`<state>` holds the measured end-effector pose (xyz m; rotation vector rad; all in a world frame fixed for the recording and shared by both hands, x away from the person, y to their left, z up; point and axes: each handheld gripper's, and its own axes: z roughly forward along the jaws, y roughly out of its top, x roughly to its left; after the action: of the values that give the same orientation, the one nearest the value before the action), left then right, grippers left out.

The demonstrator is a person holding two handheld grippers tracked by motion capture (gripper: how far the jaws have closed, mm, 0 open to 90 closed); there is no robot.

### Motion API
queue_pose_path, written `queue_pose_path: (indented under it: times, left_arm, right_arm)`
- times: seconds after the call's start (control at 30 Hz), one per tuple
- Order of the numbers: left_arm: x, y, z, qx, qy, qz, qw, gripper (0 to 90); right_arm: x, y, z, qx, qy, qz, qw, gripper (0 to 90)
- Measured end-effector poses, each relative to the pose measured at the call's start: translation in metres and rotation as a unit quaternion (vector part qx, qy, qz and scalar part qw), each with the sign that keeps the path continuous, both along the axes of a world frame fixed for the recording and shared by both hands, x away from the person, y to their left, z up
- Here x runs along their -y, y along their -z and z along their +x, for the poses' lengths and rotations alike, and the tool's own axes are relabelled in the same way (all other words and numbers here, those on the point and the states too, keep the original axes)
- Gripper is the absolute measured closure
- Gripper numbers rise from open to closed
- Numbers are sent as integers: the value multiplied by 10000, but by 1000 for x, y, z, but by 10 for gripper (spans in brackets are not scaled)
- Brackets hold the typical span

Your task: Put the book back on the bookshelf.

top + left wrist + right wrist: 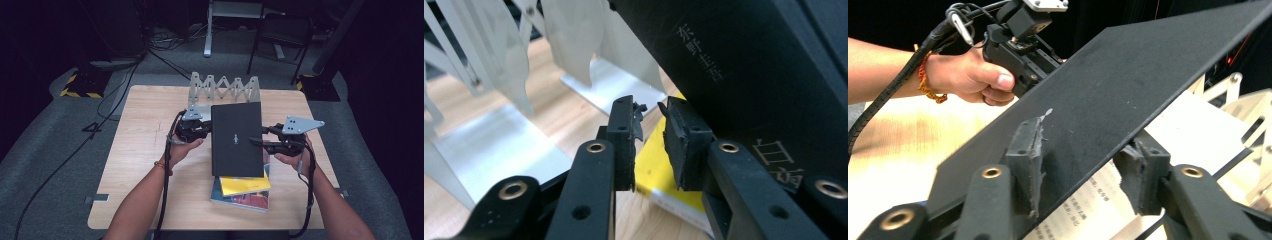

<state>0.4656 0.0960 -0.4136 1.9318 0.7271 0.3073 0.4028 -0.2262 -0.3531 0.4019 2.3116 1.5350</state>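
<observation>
The black book (237, 139) is bound in a matt, finely grained cover, with pale characters printed on its spine and off-white paper pages seen at its edge in the right gripper view. The table (145, 150) is surfaced in pale wood-look laminate with a smooth, faintly satin finish, and the rack (222, 89) is formed of smooth grey sheet metal with a dull sheen. The left gripper (651, 145) and right gripper (1088, 170) are made of matt black plastic with brass-coloured rivets, their rubbery pads (1030, 155) worn and frayed at the edges; the yellow book (245, 184) has a glossy paper cover.
</observation>
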Motion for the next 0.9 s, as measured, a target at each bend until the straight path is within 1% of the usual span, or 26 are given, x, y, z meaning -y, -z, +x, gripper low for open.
queue_pose_path:
  times: [0.1, 0.2, 0.23, 0.27, 0.3, 0.4, 0.47, 0.5, 0.57, 0.63, 0.7, 0.8, 0.9]
  left_arm:
    - [0, -10, 0, 96, 41, 3, 9999, 763]
    - [-2, -20, -1, 237, 3, -86, 9997, 780]
    - [-1, -23, -2, 265, 2, -41, 9996, 795]
    - [1, -25, -3, 339, -38, 104, 9994, 801]
    - [2, -27, -6, 414, -81, 221, 9989, 801]
    - [0, -28, -10, 437, -19, 137, 9989, 790]
    - [-1, -30, -14, 524, -10, 144, 9985, 762]
    - [-2, -30, -16, 576, -23, 162, 9982, 750]
    - [-1, -33, -22, 693, -141, 246, 9972, 699]
    - [0, -35, -26, 769, -199, 285, 9964, 680]
    - [-2, -35, -30, 777, -207, 214, 9965, 662]
    - [-5, -37, -35, 804, -187, 129, 9965, 631]
    - [-6, -37, -43, 836, -179, 132, 9963, 617]
  right_arm:
    - [0, -5, -5, 247, -73, -55, 9997, 605]
    - [-1, -9, -11, 483, -114, -171, 9986, 630]
    - [-2, -11, -12, 552, -125, -215, 9982, 634]
    - [-2, -11, -14, 623, -107, -256, 9977, 634]
    - [-3, -12, -16, 655, -97, -272, 9974, 634]
    - [0, -9, -21, 707, -134, -234, 9971, 643]
    - [1, -7, -27, 757, -152, -195, 9968, 652]
    - [1, -6, -29, 789, -162, -171, 9966, 659]
    - [2, -3, -35, 802, -175, -120, 9966, 670]
    - [3, -1, -40, 871, -185, -88, 9960, 677]
    - [3, 1, -46, 954, -178, -81, 9953, 684]
    - [5, 3, -53, 966, -250, -17, 9950, 696]
    - [6, 5, -59, 1041, -260, -16, 9942, 705]
